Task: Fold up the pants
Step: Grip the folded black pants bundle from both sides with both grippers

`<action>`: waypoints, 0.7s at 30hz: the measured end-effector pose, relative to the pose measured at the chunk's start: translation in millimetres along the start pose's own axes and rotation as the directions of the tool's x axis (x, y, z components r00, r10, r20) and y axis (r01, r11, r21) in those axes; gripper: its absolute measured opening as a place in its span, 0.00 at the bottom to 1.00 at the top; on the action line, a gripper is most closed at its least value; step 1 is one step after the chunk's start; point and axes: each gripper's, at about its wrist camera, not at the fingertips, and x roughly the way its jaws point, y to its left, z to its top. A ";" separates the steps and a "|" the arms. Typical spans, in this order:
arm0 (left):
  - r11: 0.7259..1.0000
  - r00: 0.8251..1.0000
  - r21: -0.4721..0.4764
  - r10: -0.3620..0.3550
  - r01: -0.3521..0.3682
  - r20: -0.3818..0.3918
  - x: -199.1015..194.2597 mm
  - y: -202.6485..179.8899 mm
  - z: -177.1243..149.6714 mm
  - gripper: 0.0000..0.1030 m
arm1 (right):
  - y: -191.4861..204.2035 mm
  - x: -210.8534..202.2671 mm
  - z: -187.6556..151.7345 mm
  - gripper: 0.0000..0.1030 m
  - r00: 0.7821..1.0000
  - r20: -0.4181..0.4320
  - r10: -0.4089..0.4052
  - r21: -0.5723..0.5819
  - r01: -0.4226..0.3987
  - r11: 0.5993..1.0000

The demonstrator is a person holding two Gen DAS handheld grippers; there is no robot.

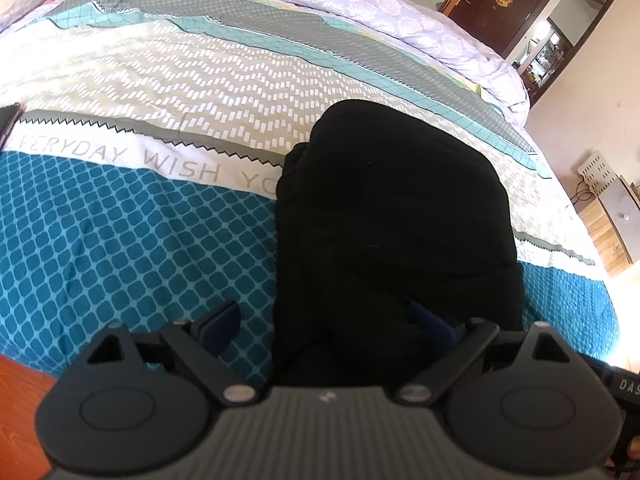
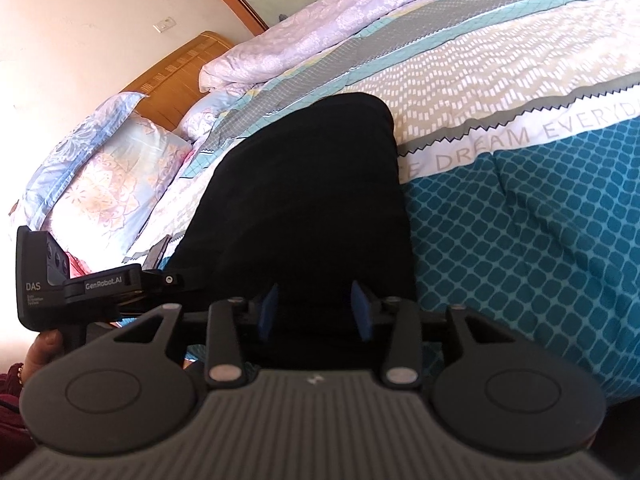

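Note:
The black pants (image 1: 400,208) lie as a folded bundle on the patterned bedspread (image 1: 140,232), near its front edge. My left gripper (image 1: 328,320) is open wide over the bundle's near end. Its left finger (image 1: 224,320) hangs above the teal cloth and its right finger (image 1: 432,322) is over the black fabric. In the right wrist view the pants (image 2: 312,184) run away from me. My right gripper (image 2: 315,310) stands over their near end, its blue pads (image 2: 268,312) apart with black cloth between them. Whether they touch the cloth is hard to see.
A lilac quilt (image 2: 320,24) is heaped along the far side of the bed, with pillows (image 2: 100,172) and a wooden headboard (image 2: 176,76) at its head. A dark phone (image 1: 8,120) lies at the left edge. A dark door (image 1: 500,4) and a nightstand (image 1: 616,216) stand beyond the bed.

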 end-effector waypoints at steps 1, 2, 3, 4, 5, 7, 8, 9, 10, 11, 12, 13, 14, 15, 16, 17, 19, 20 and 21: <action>1.000 1.000 -0.008 -0.004 0.004 -0.002 0.7 1.8 -0.4 0.95 | 1.1 0.8 -0.4 0.46 1.000 -0.001 -0.001 -0.002 0.001 1.000; 1.000 1.000 -0.017 -0.009 0.009 -0.004 1.6 3.4 -0.8 0.95 | 2.2 1.4 -0.8 0.48 1.000 -0.001 -0.002 -0.004 0.002 1.000; 1.000 1.000 -0.026 -0.016 0.015 -0.004 2.2 5.2 -1.2 0.97 | 4.4 2.5 -1.4 0.50 1.000 0.000 -0.004 -0.005 0.004 1.000; 0.999 1.000 -0.035 -0.022 0.022 -0.004 3.1 6.9 -1.8 0.98 | 4.7 3.1 -1.6 0.52 1.000 -0.001 -0.004 -0.007 0.004 1.000; 0.999 1.000 -0.044 -0.028 0.028 -0.002 4.3 8.7 -2.6 0.99 | 5.3 3.8 -1.8 0.55 1.000 -0.002 -0.005 -0.009 0.005 1.000; 0.998 0.999 -0.052 -0.044 0.044 0.005 6.4 11.7 -4.2 1.00 | 8.2 5.6 -2.6 0.59 1.000 -0.003 -0.009 -0.017 0.009 1.000; 0.998 0.999 -0.049 -0.047 0.047 0.011 6.9 11.8 -5.0 1.00 | 9.9 6.5 -3.0 0.62 1.000 -0.003 -0.010 -0.023 0.010 1.000; 0.998 0.999 -0.043 -0.049 0.050 0.017 7.1 11.5 -5.8 1.00 | 11.7 7.6 -3.3 0.64 1.000 -0.003 -0.010 -0.029 0.010 1.000; 0.998 0.998 -0.039 -0.051 0.052 0.022 7.4 11.7 -6.5 1.00 | 13.6 8.8 -3.9 0.67 1.000 -0.002 -0.010 -0.034 0.010 0.999; 0.998 0.998 -0.038 -0.055 0.056 0.031 7.6 12.0 -7.3 1.00 | 14.6 9.4 -4.0 0.69 1.000 -0.002 -0.010 -0.039 0.010 0.999; 0.998 0.998 -0.038 -0.057 0.059 0.039 7.9 12.5 -8.3 1.00 | 15.8 10.3 -4.2 0.70 1.000 -0.003 -0.012 -0.044 0.011 0.999; 0.998 0.997 -0.035 -0.058 0.060 0.047 8.2 12.7 -9.2 1.00 | 16.4 11.0 -4.2 0.73 1.000 -0.004 -0.012 -0.049 0.012 0.999; 0.998 0.997 -0.030 -0.057 0.058 0.053 8.3 12.2 -10.2 1.00 | 17.1 11.9 -4.4 0.75 1.000 -0.004 -0.013 -0.052 0.013 0.999; 0.998 0.997 -0.027 -0.054 0.056 0.055 8.5 11.5 -10.7 1.00 | 18.3 12.8 -4.7 0.76 1.000 -0.005 -0.014 -0.055 0.014 0.998; 0.998 0.997 -0.022 -0.052 0.053 0.054 8.7 10.8 -10.8 1.00 | 19.0 13.5 -4.8 0.78 1.000 -0.006 -0.014 -0.057 0.014 0.998; 0.998 0.997 -0.021 -0.050 0.051 0.052 8.9 10.4 -10.5 1.00 | 19.2 14.0 -4.7 0.79 1.000 -0.007 -0.014 -0.060 0.014 0.998; 0.999 0.998 -0.021 -0.047 0.048 0.046 8.9 9.9 -9.8 1.00 | 19.9 15.0 -4.9 0.80 1.000 -0.007 -0.016 -0.061 0.015 0.998; 0.999 0.998 -0.019 -0.045 0.046 0.043 9.1 9.5 -9.6 1.00 | 19.6 15.3 -4.8 0.80 1.000 -0.007 -0.014 -0.059 0.014 0.998; 0.999 0.998 -0.019 -0.043 0.044 0.042 9.1 9.1 -9.5 1.00 | 19.2 15.7 -4.8 0.80 1.000 -0.005 -0.012 -0.055 0.011 0.998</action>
